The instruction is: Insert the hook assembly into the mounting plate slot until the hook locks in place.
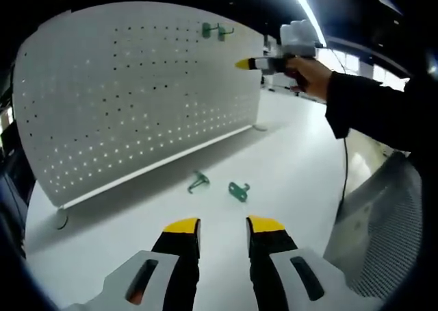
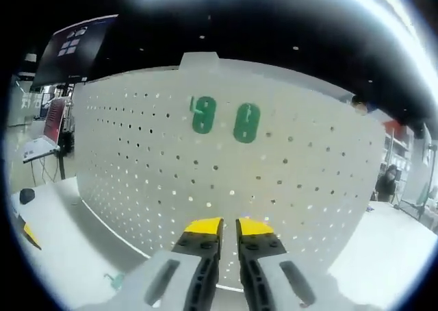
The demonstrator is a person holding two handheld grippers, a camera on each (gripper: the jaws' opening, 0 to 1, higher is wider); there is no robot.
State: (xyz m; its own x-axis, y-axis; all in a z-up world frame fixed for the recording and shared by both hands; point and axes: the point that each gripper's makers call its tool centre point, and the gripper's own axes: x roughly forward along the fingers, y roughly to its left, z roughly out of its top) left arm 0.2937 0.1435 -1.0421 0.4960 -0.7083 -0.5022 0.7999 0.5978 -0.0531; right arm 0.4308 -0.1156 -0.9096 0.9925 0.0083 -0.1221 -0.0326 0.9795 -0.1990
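We see two green hooks point(image 2: 204, 115) point(image 2: 246, 122) hung side by side high on the upright white pegboard point(image 2: 287, 188); two more point(image 1: 198, 181) point(image 1: 239, 190) lie on the surface point(image 1: 287, 167).

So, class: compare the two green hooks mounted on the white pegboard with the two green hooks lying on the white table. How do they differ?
The mounted green hooks sit high on the white pegboard, side by side and upright; the loose green hooks lie flat on the white table in front of the board. The mounted pair line up alike; the loose pair point different ways. All four share the same green colour.
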